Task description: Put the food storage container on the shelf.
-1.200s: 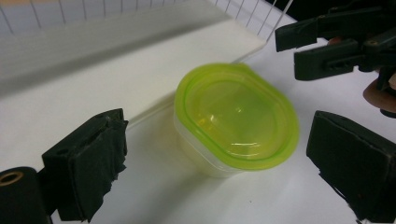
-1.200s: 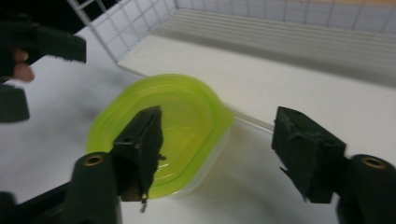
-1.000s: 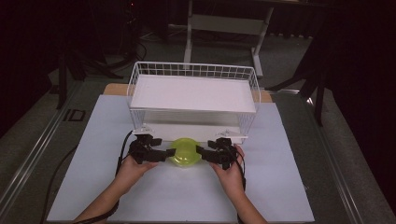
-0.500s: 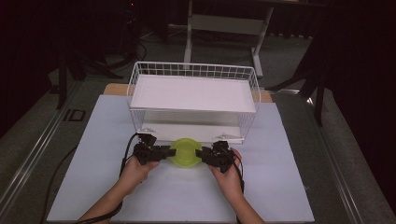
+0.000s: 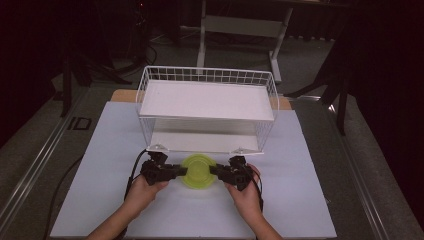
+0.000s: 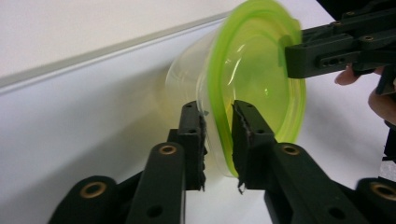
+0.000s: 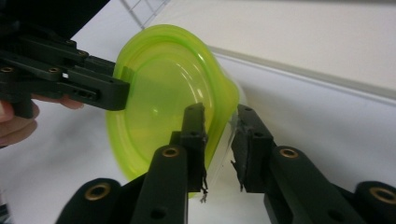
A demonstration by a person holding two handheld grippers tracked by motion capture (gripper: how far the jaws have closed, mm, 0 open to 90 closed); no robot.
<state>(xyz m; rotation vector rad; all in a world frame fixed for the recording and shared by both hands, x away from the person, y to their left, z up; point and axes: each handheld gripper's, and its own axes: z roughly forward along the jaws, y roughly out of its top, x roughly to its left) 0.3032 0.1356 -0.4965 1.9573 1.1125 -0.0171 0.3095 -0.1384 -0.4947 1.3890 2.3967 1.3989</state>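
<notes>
Both grippers, left gripper (image 5: 176, 171) and right gripper (image 5: 216, 171), clamped on lidded green container (image 5: 197, 171) rim.

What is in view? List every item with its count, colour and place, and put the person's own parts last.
container: one, clear with a yellow-green lid, in front of the rack near the table's front edge, held from both sides.
wire rack: one, white, two shelves, at the middle of the table behind the container.
table cover: one, white, under everything.
frame: one, pale, on the dark floor behind the table.
left hand-held gripper: one, black, closed on the container's left rim.
right hand-held gripper: one, black, closed on the container's right rim.
hands: two, one behind each gripper, forearms coming in from the bottom.
</notes>
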